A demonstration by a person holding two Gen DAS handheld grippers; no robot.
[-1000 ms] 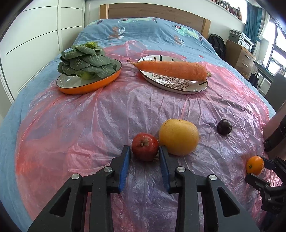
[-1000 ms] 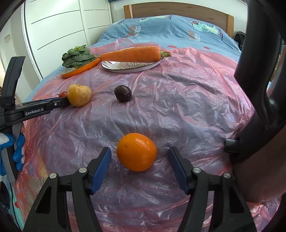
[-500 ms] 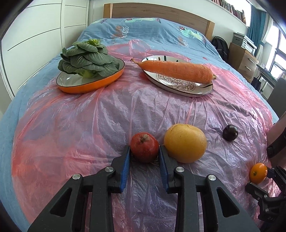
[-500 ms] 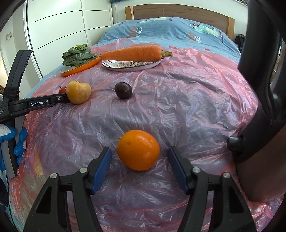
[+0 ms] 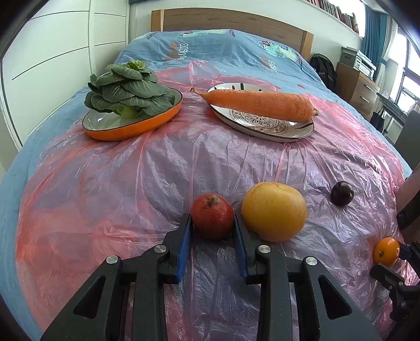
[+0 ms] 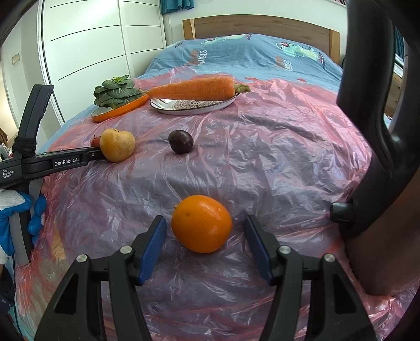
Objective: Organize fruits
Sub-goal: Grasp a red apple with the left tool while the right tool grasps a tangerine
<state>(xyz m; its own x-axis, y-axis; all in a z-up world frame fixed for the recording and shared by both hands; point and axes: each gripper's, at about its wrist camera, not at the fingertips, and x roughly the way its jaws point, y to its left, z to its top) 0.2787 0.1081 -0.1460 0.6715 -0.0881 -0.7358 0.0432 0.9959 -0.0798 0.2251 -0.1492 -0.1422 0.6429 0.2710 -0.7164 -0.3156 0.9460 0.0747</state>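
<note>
Our left gripper [image 5: 212, 225] clamps the red apple [image 5: 212, 215]; our right gripper [image 6: 204, 230] stands apart around the orange [image 6: 201, 227], not touching.

The scene is evenly lit by bright daylight from the window [image 5: 409, 68] at the right. Soft glare is scattered over the wrinkled plastic sheet [image 5: 210, 162]. Edges are bent and darkened by fisheye distortion; focus is sharp throughout.

Home bedroom, bed [image 5: 210, 49] with headboard [image 5: 228, 22], white wardrobe [image 6: 86, 47]
</note>
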